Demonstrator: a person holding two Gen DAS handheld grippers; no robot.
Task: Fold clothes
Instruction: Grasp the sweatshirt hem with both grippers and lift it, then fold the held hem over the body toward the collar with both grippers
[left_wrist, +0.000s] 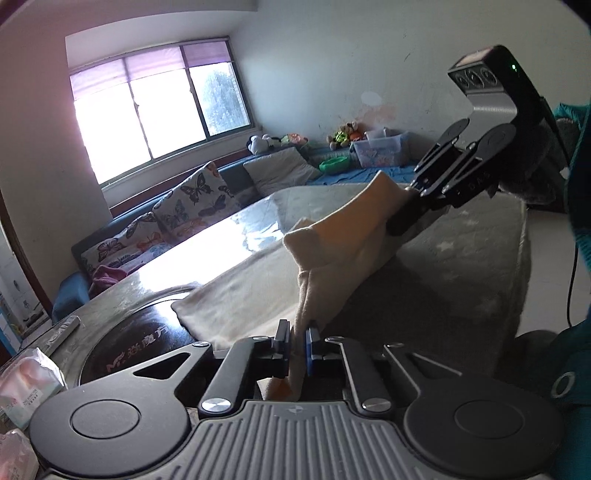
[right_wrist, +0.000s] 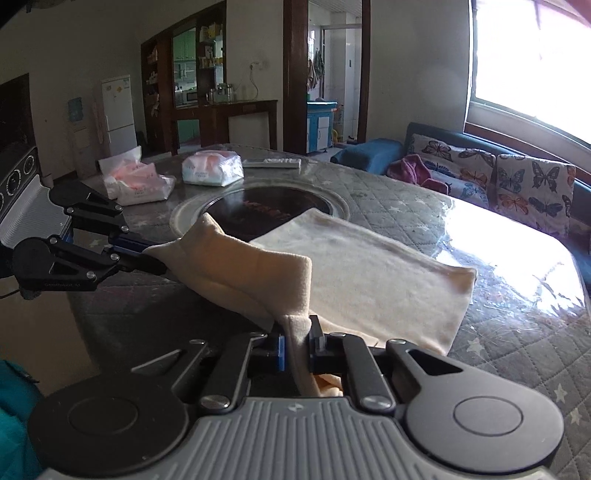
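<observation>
Both tongs are clamped on the near edge of a cream garment (right_wrist: 369, 273), each pinching a bunch of its fabric between blue-padded fingers. Seen from its own camera, the left tongs (left_wrist: 296, 341) hold a fold of cloth that rises straight up from between the pads; from the right wrist view the same left tongs (right_wrist: 162, 254) reach in from the left and grip a raised corner of the cloth. The right tongs (right_wrist: 295, 343) squeeze another bunch of fabric close to the lens, and in the left wrist view the right tongs (left_wrist: 400, 218) come in from the upper right, biting the far lifted corner.

Between the two grips the hem is lifted off the desk (right_wrist: 498, 332) and sags in a soft ridge, while the rest of the garment lies flat on the quilted grey cover, spread away toward the window side. Its far edge overlaps the rim of a round dark cooktop (right_wrist: 273, 210) set into the desk.

Beyond the cooktop sit several plastic-wrapped tissue packs (right_wrist: 212, 168) and a remote control (right_wrist: 273, 162). A sofa with butterfly cushions (right_wrist: 532, 188) runs under the bright window (left_wrist: 155, 114).
</observation>
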